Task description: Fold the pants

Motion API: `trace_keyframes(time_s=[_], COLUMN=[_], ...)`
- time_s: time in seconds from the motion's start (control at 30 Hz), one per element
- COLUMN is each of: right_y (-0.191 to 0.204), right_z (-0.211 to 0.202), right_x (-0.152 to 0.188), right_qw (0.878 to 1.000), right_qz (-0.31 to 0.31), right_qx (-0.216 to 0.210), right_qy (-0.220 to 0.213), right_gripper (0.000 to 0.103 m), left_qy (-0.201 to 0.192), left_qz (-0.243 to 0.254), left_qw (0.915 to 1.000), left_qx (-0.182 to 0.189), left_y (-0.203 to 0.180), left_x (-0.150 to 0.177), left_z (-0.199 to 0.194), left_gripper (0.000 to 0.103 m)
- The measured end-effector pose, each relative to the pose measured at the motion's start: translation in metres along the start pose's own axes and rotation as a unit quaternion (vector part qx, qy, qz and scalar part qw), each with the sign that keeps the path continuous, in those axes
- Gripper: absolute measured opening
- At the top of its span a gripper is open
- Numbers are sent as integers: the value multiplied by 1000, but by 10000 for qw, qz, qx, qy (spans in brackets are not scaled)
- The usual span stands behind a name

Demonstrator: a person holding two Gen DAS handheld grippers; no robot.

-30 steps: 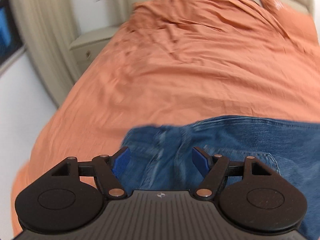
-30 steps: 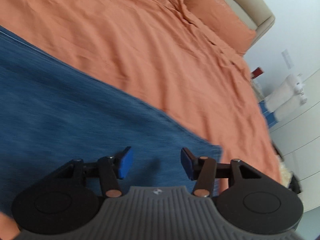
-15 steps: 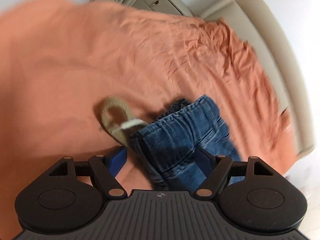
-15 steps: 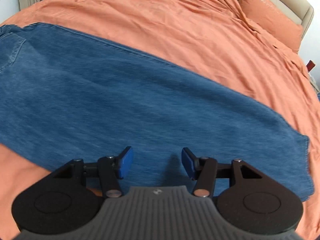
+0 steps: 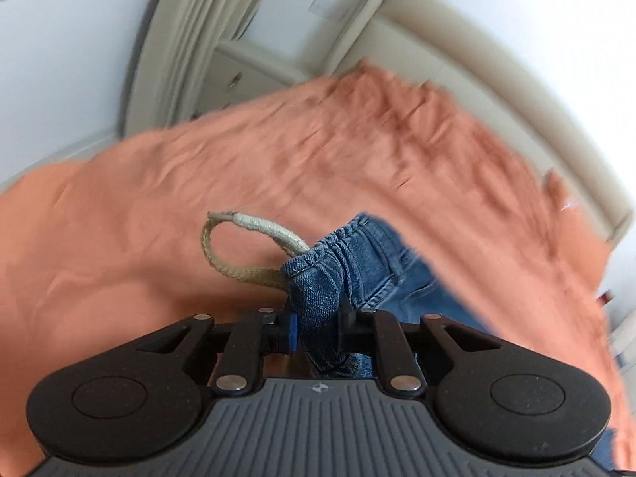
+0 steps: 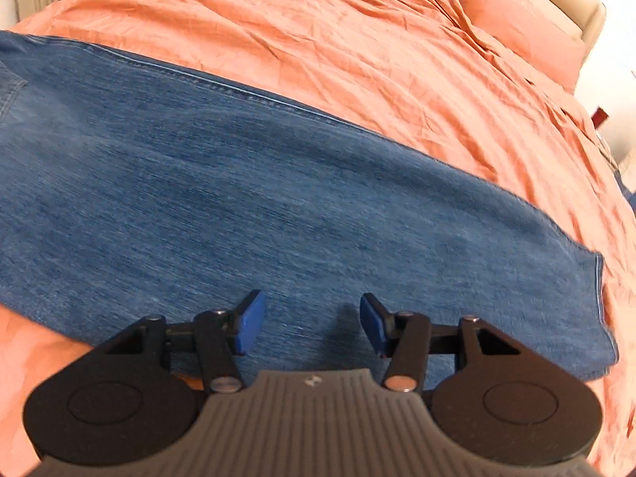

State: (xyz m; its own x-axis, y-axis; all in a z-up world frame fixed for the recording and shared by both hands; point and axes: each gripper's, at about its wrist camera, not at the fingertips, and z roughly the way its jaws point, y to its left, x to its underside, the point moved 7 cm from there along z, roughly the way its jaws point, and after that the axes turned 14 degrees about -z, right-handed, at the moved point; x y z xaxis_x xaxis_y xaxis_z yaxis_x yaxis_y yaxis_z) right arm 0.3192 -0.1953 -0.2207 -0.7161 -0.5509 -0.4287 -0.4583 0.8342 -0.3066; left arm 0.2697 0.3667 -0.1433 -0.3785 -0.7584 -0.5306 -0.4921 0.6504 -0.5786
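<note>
Blue denim pants (image 6: pixel 246 183) lie flat across the orange bedspread (image 6: pixel 357 39), legs running toward the hem at the right. In the left wrist view my left gripper (image 5: pixel 318 326) is closing its jaws on the bunched elastic waistband (image 5: pixel 322 278), and the pads press the denim from both sides. A beige drawstring (image 5: pixel 246 254) loops out of the waistband to the left. My right gripper (image 6: pixel 310 322) hovers just above the lower leg of the pants, open, with only flat denim under the gap between its fingers.
A beige headboard (image 5: pixel 497 79) and a cream nightstand (image 5: pixel 246 71) stand beyond the bed, with curtains (image 5: pixel 179 39) at the left. An orange pillow (image 6: pixel 524 28) lies at the head of the bed. Bare orange bedspread stretches beyond the pants.
My left gripper has closed on the waistband, which sat between wide open jaws before, and its view has swung toward the headboard. My right gripper has kept still above the leg for half a second.
</note>
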Motion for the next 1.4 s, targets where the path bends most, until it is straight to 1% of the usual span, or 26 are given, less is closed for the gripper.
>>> trace_keyframes(time_s=[0.07,0.1,0.17,0.2,0.23,0.27,0.3,0.33,0.37,0.4,0.5,0.57,0.67,0.73,0.83,0.87,0.9,0.97,1.03,1.13,1.17,1.23,1.27,1.3,1.37,1.4], right_y=[-6,-10,-17,-21,-25,-29,-32,-35,-37,-40,-54,-70,-110,-145,-203,-221,-239,-271,-296,-321,-324,-330,-331,-334,-334,-336], right_z=[4,7,12,15,18,21,21,23,23,22,11,0,-17,-29,-46,-52,-56,-62,-62,-47,-41,-25,-16,-7,9,14], right_x=[4,6,12,13,15,18,23,25,25,26,34,43,69,92,136,151,165,192,213,237,239,243,242,242,242,243], right_qw=[9998,9997,9989,9983,9976,9968,9960,9953,9947,9940,9902,9857,9766,9654,9396,9295,9189,8954,8708,8429,8356,8230,8183,8147,8082,8045], right_qz=[174,250,443,550,655,755,846,916,974,1040,1319,1613,2104,2572,3386,3644,3891,4377,4821,5270,5376,5545,5606,5652,5738,5785], right_qx=[-49,-56,-140,-200,-224,-236,-287,-318,-319,-344,-443,-455,-331,-231,-1,58,94,150,96,-48,-101,-278,-354,-432,-533,-569], right_qy=[3,4,36,43,59,66,62,56,39,11,-128,-196,-302,-356,-505,-561,-644,-808,-962,-1082,-1126,-1205,-1218,-1222,-1212,-1219], right_gripper=[49,49,49,51,55,58,59,59,59,58,52,51,45,37,35,34,31,26,26,26,26,22,21,20,20,15], left_qy=[213,299,340,364,392,432,460,456,430,358,-8,-163,-154,-93,77,146,228,395,528,652,709,840,890,914,986,1017], left_qz=[12,-45,-85,-133,-149,-93,37,167,314,512,1033,1225,1425,1575,1832,1910,1988,2093,2245,2399,2444,2535,2571,2581,2564,2578], left_qw=[9993,9988,9985,9984,9981,9979,9972,9967,9959,9944,9898,9874,9857,9843,9809,9795,9780,9757,9717,9668,9650,9611,9593,9585,9576,9566], left_qx=[-308,-377,-413,-422,-443,-483,-583,-646,-728,-854,-981,-989,-889,-796,-658,-623,-582,-512,-503,-598,-629,-704,-756,-799,-864,-904], left_y=[18,25,31,33,32,30,27,23,21,17,-1,-14,-46,-70,-105,-117,-129,-148,-165,-184,-188,-196,-198,-199,-200,-201], left_x=[10,15,22,23,25,25,24,22,20,18,13,13,19,30,50,57,66,82,99,120,127,139,144,149,155,158], left_z=[27,37,46,48,48,48,47,43,37,30,8,-4,-13,-16,-9,-4,4,15,27,47,53,67,72,76,85,88], left_gripper=[19,19,20,21,22,26,33,36,46,57,71,72,72,72,72,72,70,69,67,66,65,63,62,60,59,58])
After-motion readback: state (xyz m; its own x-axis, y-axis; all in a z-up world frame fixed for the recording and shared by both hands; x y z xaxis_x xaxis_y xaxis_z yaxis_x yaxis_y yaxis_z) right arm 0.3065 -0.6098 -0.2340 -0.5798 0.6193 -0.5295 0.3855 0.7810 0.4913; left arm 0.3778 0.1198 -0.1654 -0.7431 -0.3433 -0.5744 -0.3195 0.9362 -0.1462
